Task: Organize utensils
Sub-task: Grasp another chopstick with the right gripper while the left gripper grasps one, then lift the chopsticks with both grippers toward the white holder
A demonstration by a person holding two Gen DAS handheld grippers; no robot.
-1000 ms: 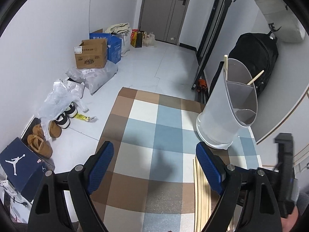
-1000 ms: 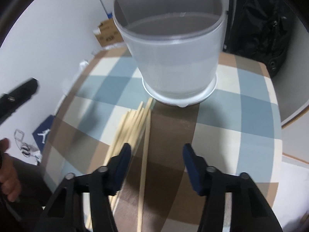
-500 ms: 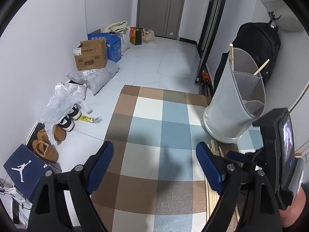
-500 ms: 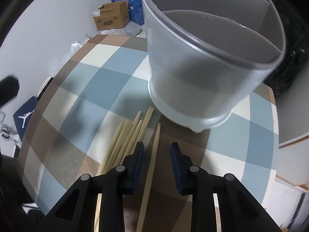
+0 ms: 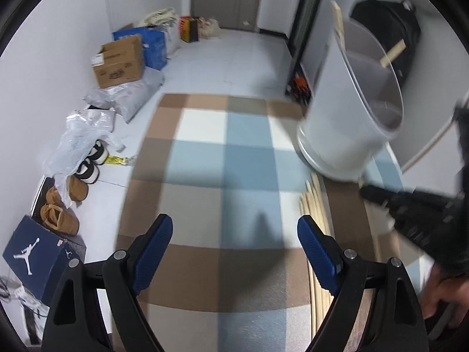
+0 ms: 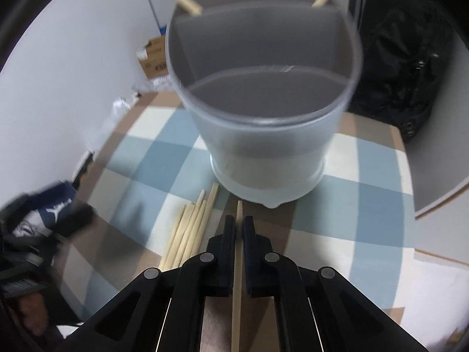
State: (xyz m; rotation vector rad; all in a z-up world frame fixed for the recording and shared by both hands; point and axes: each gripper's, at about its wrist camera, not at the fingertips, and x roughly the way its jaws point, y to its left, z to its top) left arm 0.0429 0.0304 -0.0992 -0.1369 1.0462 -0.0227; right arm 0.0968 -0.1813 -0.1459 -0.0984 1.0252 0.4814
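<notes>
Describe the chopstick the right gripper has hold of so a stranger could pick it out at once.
Find the grey divided utensil holder on the checked tablecloth. Just in front of its base, a bundle of pale wooden chopsticks lies flat. The single chopstick lies apart to their right, pinched between the right gripper's blue pads.

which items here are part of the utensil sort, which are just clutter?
Job:
- single chopstick, clamped in the right gripper
- loose chopsticks on the checked mat
- divided holder, two sticks already in its back section
- left gripper, open, empty

Clutter:
- cardboard box
- shoe box
- shoes
- plastic bags
- black backpack
</notes>
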